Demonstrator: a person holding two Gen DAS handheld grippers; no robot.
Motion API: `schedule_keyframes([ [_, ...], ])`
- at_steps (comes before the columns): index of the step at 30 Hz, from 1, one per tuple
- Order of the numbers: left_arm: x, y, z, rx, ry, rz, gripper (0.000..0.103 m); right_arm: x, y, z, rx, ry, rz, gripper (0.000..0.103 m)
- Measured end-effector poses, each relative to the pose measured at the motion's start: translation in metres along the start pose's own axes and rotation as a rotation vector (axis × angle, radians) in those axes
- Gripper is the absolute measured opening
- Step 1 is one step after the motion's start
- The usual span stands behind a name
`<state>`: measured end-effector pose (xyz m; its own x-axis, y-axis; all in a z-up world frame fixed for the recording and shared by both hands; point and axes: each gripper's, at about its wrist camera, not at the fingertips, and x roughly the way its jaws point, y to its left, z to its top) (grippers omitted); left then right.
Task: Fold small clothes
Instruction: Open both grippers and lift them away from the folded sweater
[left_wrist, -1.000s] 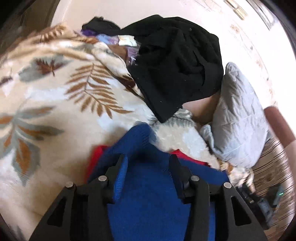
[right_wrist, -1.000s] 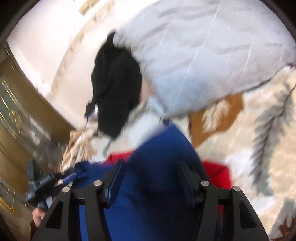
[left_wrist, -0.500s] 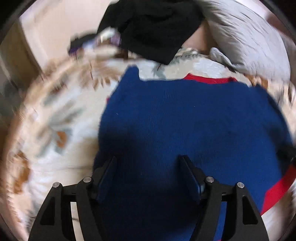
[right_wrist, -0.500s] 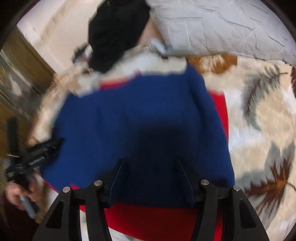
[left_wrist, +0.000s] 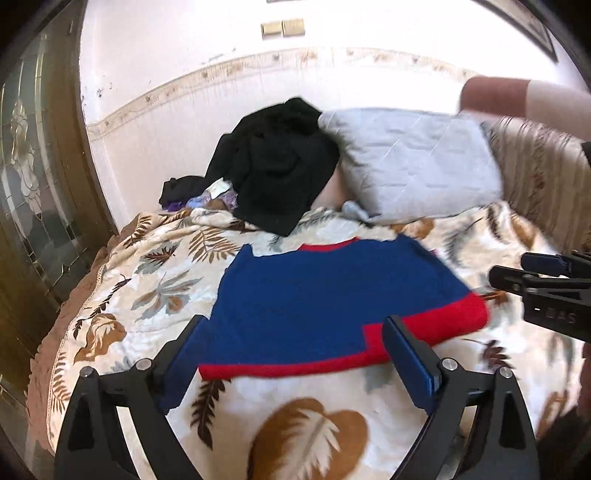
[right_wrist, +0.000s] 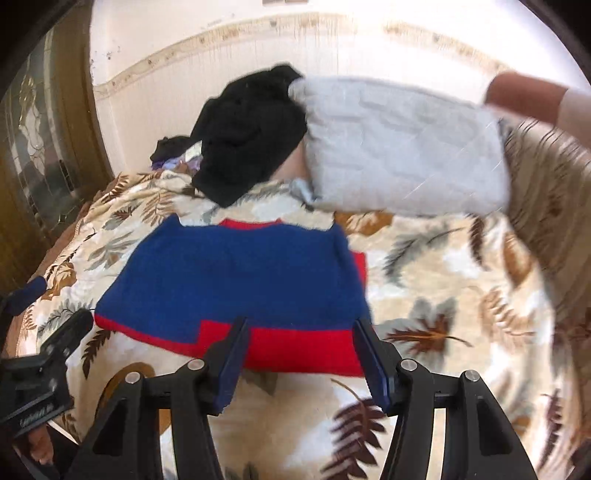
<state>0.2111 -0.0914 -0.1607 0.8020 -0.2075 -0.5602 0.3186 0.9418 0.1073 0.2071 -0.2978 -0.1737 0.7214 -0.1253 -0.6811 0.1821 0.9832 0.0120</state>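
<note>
On the leaf-patterned cream fleece blanket (left_wrist: 155, 295) that covers the bed, a small blue knitted sweater with red trim (left_wrist: 325, 295) lies spread flat, already doubled over so that a red band shows along its near edge. Seen from the left wrist camera it fills the centre, with the red hem running from about 7 o'clock round to 3 o'clock. The left gripper (left_wrist: 295, 354) hovers just above that near edge, its blue-padded fingers (left_wrist: 410, 358) spread wide and holding nothing. The right gripper (right_wrist: 301, 354) hangs over the red band at the sweater's right corner, likewise wide apart and empty; in the left view it enters at 3 o'clock (left_wrist: 546, 291).

At 12 o'clock a crumpled black garment (left_wrist: 280, 173) sits in a heap against the wall, touching a grey quilted pillow (left_wrist: 417, 162) at 1 o'clock. A few smaller clothes (left_wrist: 199, 192) lie just beside the black heap at 11 o'clock.

The knit looks soft, thick and light; I judge it will drape and sag rather than hold a crease, and the fleece beneath may drag on it. The sensible hold seems to be the two near corners of the red hem, pinching both layers together so the fold does not slide apart.
</note>
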Motion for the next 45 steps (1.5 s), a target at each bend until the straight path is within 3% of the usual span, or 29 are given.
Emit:
schedule_keyframes([
  [5,-0.043,-0.006,0.011,-0.010,-0.046,0.050,0.095,-0.052,0.020,0.002,-0.082,-0.094,-0.101,0.066],
  [7,-0.060,-0.003,0.013,-0.016,-0.073,0.071,0.099,-0.073,0.027,0.002,-0.101,-0.137,-0.114,0.069],
  [14,-0.097,0.007,0.016,-0.033,-0.134,0.110,0.100,-0.116,0.045,0.002,-0.134,-0.218,-0.147,0.071],
  [25,-0.116,0.019,0.015,-0.046,-0.156,0.138,0.100,-0.123,0.057,0.000,-0.151,-0.232,-0.146,0.071],
  [45,-0.102,0.027,0.014,-0.064,-0.127,0.153,0.100,-0.120,0.057,0.003,-0.156,-0.251,-0.153,0.071],
])
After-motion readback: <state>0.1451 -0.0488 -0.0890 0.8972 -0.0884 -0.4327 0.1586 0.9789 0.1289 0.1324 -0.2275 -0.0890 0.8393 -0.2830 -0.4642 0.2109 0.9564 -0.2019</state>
